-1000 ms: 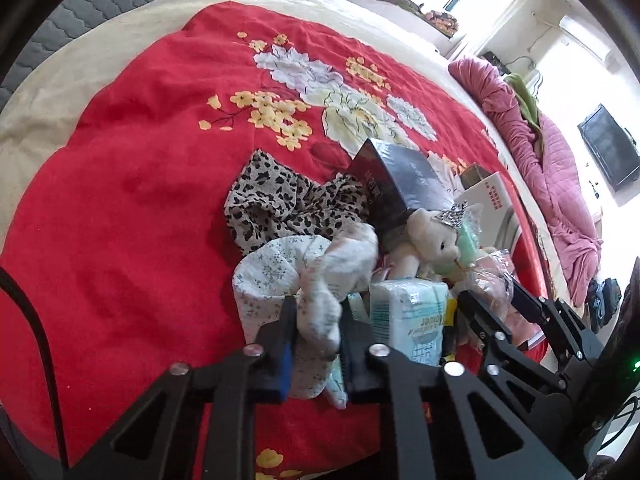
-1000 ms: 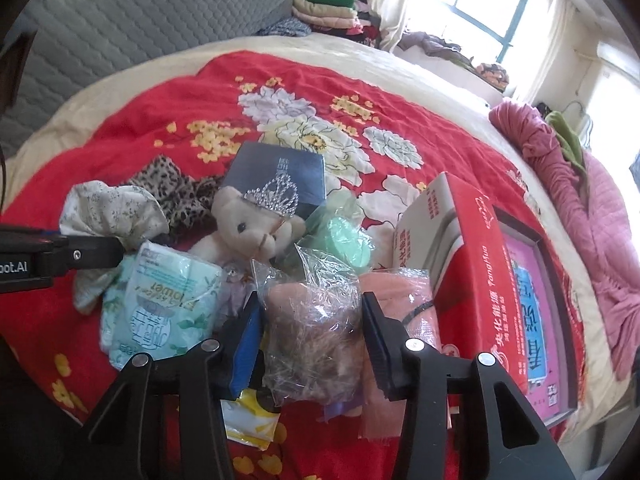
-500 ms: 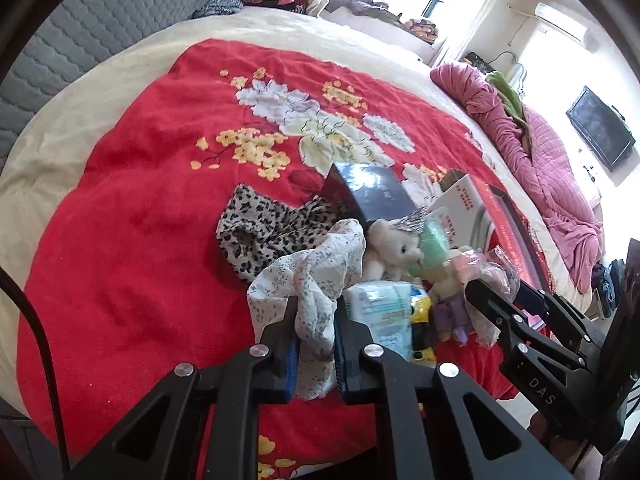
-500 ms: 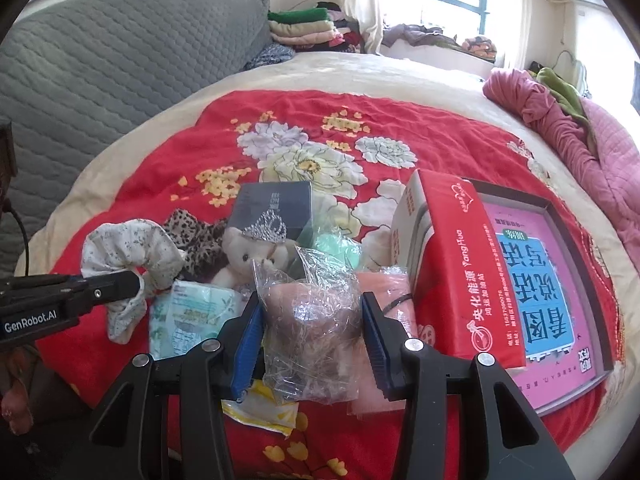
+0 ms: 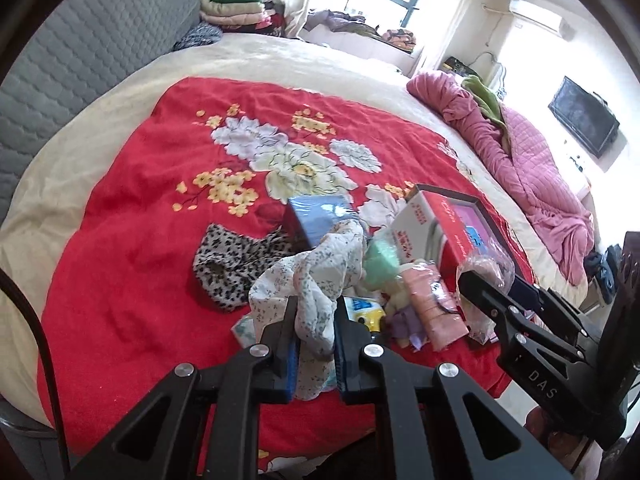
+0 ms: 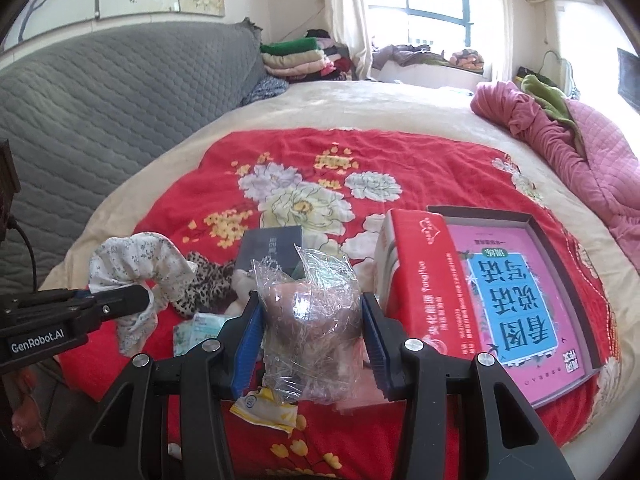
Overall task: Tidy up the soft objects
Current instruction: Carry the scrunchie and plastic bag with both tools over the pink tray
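floral cloth [image 5: 320, 280] pinched in left gripper [image 5: 314, 320] (right gripper [image 6: 310, 320] clamps a plastic-wrapped bundle [image 6: 312, 320]).

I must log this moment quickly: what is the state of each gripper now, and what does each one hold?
Left gripper: closed on the floral cloth.
Right gripper: closed on the clear plastic bag with a brownish item inside.

Daylight floods in from window [image 6: 436, 4] at 1 o'clock; I see it blown out white, glare spreading over wall toward 3 o'clock in left wrist view. Red blanket [image 5: 132, 208] evenly lit, shadows soft. Heavy fisheye bend, black vignette at all corners. Centre sharp in both views; slight softness on plastic bag [image 6: 312, 316], its film catching highlights.
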Tool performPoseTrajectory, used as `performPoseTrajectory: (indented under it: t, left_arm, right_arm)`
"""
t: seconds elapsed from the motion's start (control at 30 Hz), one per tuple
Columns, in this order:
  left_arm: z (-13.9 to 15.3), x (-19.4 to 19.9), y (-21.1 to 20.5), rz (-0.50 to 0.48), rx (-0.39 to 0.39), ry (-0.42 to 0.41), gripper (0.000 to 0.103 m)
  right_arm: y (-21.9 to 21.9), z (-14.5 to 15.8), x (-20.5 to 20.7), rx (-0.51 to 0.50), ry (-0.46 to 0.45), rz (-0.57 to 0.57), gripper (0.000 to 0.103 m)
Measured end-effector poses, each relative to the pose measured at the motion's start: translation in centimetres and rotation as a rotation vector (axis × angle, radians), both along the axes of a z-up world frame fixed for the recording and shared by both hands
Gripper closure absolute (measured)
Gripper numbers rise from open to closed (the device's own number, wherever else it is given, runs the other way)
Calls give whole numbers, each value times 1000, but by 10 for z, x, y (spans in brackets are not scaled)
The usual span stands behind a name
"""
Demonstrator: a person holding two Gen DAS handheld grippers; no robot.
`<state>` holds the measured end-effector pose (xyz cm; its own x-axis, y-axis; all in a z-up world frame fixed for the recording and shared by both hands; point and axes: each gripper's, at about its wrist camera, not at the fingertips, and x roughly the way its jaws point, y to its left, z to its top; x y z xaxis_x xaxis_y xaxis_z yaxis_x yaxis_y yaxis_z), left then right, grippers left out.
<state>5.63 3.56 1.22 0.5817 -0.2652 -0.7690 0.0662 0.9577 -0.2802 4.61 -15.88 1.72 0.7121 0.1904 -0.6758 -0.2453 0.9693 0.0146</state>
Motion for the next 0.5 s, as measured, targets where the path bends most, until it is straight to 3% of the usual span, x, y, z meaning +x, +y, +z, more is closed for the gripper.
performPoseTrajectory:
  t: [0.5]
  left_arm:
    - [36, -5, -77, -129, 43, -59, 89]
  right_arm:
    - [-56, 32, -20, 49, -60, -112, 54]
